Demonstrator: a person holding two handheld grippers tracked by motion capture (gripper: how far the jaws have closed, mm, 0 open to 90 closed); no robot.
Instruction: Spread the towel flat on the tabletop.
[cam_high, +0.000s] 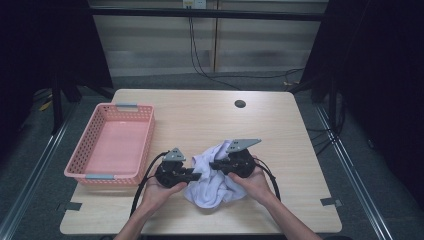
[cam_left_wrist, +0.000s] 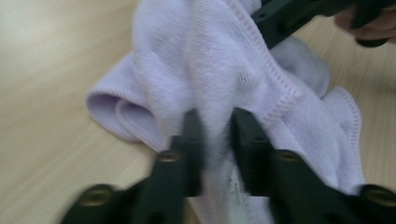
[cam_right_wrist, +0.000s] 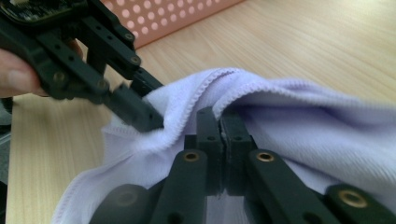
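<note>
Lilac cloth (cam_high: 215, 182) bunched on table (cam_high: 280, 130); left tool (cam_left_wrist: 215, 122) and right tool (cam_right_wrist: 219, 122) both clamped on it.

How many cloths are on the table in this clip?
1. A pale lilac cloth lies bunched near the table's front edge, right of the pink basket, pinched by both grippers. Its folds could hide something.

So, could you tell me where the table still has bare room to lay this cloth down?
The widest bare patch lies beyond the cloth, between the pink basket and the table's right edge, up to the round hole. The front edge is crowded by the left gripper, right gripper and the forearms.
</note>
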